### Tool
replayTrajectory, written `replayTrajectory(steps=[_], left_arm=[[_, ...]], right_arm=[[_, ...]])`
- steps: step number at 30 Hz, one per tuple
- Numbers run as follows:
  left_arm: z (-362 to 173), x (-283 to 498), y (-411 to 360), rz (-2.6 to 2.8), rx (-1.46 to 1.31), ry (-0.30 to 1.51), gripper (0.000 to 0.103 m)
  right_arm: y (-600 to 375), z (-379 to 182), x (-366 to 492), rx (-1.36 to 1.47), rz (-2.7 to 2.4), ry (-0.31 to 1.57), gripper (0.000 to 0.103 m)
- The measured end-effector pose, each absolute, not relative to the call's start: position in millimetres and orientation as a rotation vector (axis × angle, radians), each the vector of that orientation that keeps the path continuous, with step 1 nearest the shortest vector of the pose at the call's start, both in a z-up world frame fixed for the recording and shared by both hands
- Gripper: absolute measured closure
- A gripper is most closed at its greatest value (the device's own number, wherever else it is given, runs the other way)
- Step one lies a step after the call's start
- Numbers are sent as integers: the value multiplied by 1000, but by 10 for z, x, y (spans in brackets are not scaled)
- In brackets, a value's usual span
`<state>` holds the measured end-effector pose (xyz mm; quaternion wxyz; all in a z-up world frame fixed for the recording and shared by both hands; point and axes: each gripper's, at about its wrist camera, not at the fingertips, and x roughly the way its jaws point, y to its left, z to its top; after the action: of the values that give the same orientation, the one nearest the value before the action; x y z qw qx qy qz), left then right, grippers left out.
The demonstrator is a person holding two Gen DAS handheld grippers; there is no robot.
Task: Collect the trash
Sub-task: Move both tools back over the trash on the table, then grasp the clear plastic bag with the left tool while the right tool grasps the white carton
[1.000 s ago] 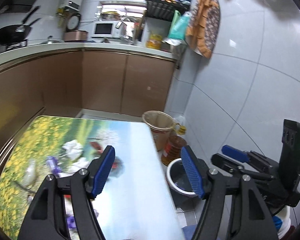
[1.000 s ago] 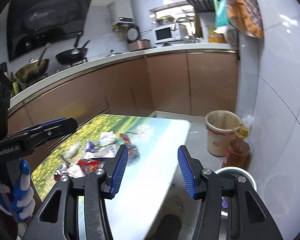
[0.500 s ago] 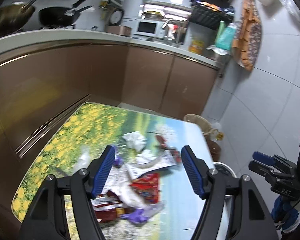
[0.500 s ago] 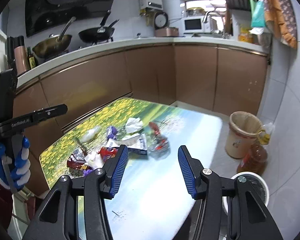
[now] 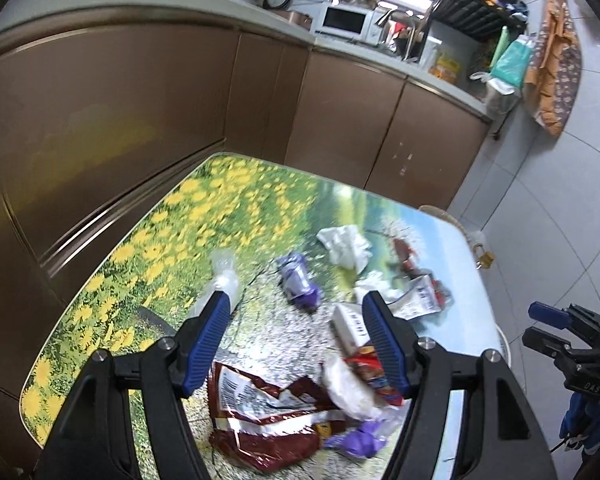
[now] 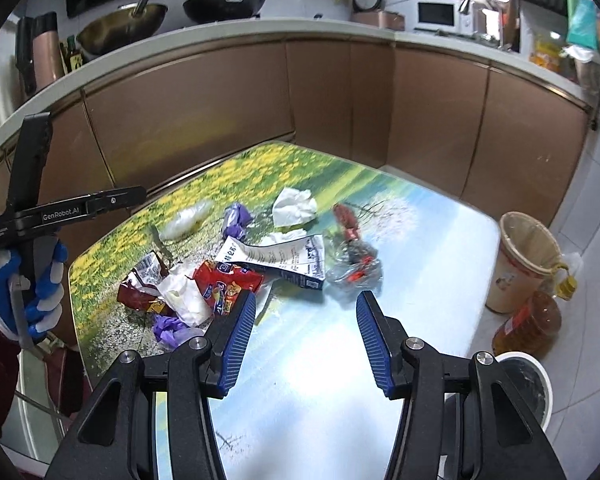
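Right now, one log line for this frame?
phase: approach | left gripper: open, empty | right gripper: open, empty | trash: on table | bin: beside table

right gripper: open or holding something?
Open. In the right wrist view the right gripper has a clear gap between its blue pads, with only the bare table showing through; the trash lies beyond its fingertips.
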<state>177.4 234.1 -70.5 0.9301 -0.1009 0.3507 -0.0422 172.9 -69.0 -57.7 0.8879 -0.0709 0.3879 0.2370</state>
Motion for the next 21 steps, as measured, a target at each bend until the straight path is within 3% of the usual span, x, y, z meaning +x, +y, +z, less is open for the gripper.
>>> replayTrajectory(steps=[7, 10, 21], left_arm=[[-981, 2009, 2465, -62, -212, 770, 36], [-1084, 2084, 2517, -51, -222, 787, 36], [-1336, 2250, 2624, -24, -243, 832, 36]], right_arm=[[-458, -796, 2080, -220, 559, 855, 50], [-300, -867, 2176, -295, 614, 869, 44], [300, -1130, 2432, -781, 815, 866, 38]])
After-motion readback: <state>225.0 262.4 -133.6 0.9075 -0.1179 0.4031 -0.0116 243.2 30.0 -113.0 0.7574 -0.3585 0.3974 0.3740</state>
